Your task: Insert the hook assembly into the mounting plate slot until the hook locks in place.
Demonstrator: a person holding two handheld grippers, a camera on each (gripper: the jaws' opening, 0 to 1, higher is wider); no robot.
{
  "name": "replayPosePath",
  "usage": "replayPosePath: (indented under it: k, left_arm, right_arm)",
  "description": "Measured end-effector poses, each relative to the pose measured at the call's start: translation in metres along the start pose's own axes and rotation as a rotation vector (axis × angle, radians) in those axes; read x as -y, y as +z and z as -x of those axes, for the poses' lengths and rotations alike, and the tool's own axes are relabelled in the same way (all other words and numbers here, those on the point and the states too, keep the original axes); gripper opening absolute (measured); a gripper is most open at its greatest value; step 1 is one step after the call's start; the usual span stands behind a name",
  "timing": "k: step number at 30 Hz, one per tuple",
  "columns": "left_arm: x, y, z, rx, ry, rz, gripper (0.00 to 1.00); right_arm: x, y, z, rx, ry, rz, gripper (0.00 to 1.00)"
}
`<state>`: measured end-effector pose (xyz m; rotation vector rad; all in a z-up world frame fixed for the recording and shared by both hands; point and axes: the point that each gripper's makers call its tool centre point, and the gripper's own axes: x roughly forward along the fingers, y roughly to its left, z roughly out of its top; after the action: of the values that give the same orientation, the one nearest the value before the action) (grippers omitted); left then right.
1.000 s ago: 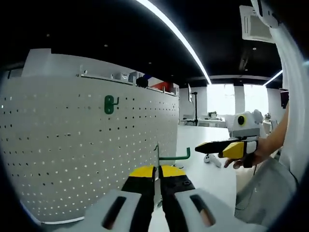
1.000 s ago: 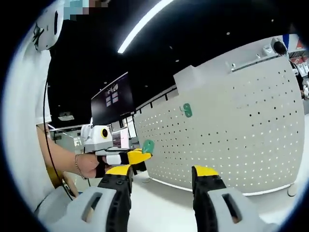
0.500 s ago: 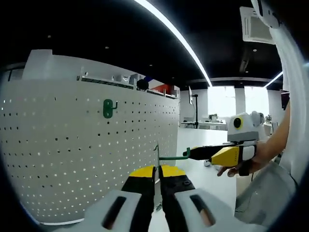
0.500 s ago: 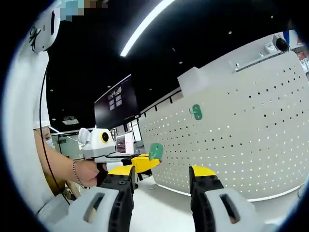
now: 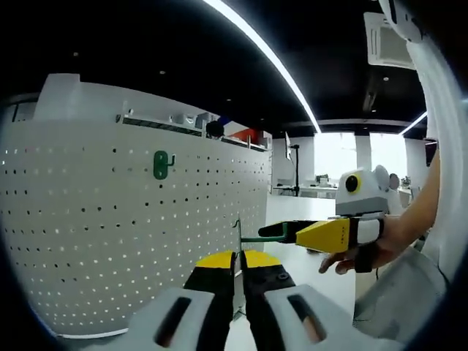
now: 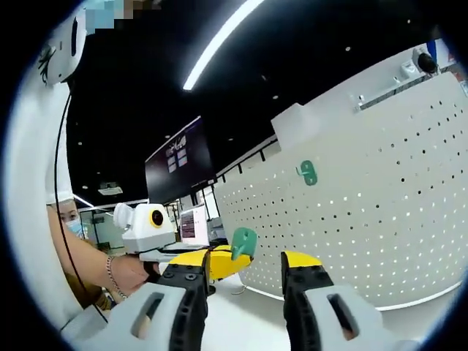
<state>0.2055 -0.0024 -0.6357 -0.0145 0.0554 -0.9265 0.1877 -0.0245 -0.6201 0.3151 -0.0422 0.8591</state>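
Note:
My left gripper [image 5: 236,257] is shut on the green hook assembly [image 5: 251,238]; its thin plate stands edge-on between the yellow pads and its arm sticks out to the right. My right gripper [image 5: 276,232] comes in from the right, its dark tips at the hook's end. In the right gripper view the right gripper [image 6: 246,265] stands open, with the green hook assembly [image 6: 243,242] just beyond the gap, held by the left gripper [image 6: 216,261]. The white perforated mounting plate [image 5: 95,219] stands upright on the left and carries another green hook [image 5: 161,164], which the right gripper view shows too [image 6: 307,172].
A person's hand [image 5: 365,252] and white sleeve [image 5: 442,168] hold the right gripper. The white tabletop [image 5: 307,270] runs along the plate's foot. The mounting plate [image 6: 373,219] takes up the right side of the right gripper view. A dark wall screen [image 6: 175,164] hangs behind.
My right gripper has moved left to the hook's end. In the right gripper view the green piece now sits closer, in front of the open jaws. The left gripper keeps its hold.

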Motion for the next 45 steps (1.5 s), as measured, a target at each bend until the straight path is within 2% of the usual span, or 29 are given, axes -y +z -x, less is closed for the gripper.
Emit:
replayPosePath:
  k: [13, 17, 29, 34, 45]
  left_arm:
    - [0.001, 0.003, 0.000, 0.008, 0.003, -0.001, 0.03]
    - [0.001, 0.003, 0.000, 0.008, 0.004, -0.003, 0.03]
    - [0.002, 0.005, 0.002, 0.014, 0.007, -0.004, 0.03]
    - [0.001, 0.003, 0.003, 0.008, 0.012, -0.003, 0.03]
    - [0.001, 0.003, 0.004, 0.012, 0.023, -0.001, 0.03]
  right_arm:
    - [-0.003, 0.002, -0.011, 0.008, 0.004, -0.030, 0.27]
    - [-0.008, -0.001, -0.015, -0.016, 0.025, -0.033, 0.18]
    - [-0.007, -0.002, -0.019, -0.013, 0.014, -0.048, 0.12]
    - [-0.009, -0.003, -0.021, -0.019, 0.019, -0.043, 0.06]
    - [-0.006, -0.005, -0.024, -0.006, -0.034, -0.089, 0.03]
